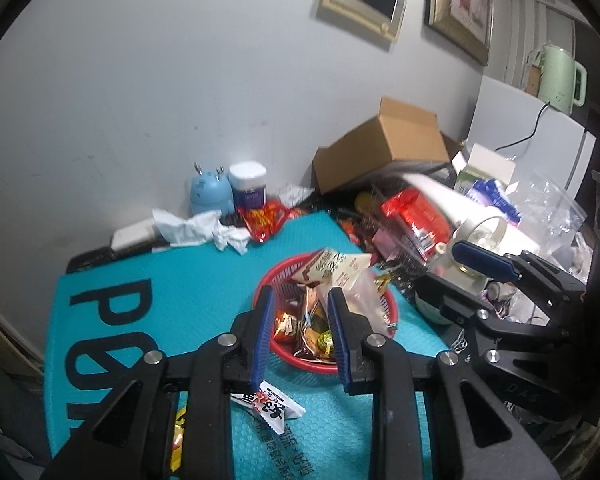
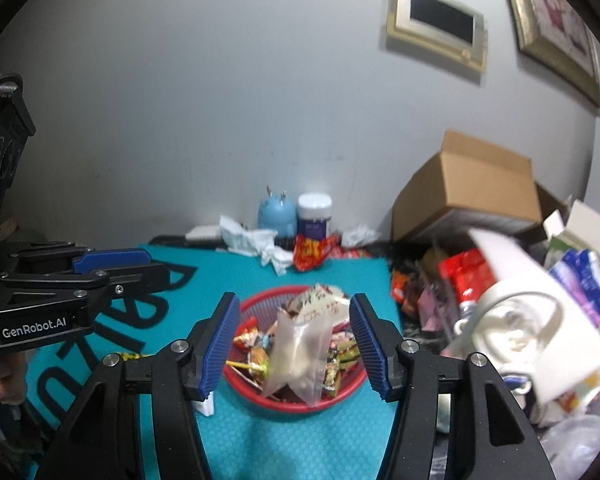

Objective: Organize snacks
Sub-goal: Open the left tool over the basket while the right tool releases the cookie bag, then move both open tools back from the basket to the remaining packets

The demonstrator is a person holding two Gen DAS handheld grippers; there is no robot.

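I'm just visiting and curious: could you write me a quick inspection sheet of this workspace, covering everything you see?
Surface: teal mat with black lettering.
Job's things: red basket piled with snacks; a white snack packet lies on the mat outside it.
Clutter: crumpled tissues, cardboard box, tipped white mug.
Grippers: left gripper and right gripper both open, empty, facing the basket.
Cables: black cord from green kettle.
Surroundings: grey wall, picture frames.

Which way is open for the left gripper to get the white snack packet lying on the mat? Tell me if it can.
Probably yes. The left gripper is open and empty, and the white packet lies on the teal mat just under its fingers, outside the red basket, with nothing covering it. Straight down looks free.
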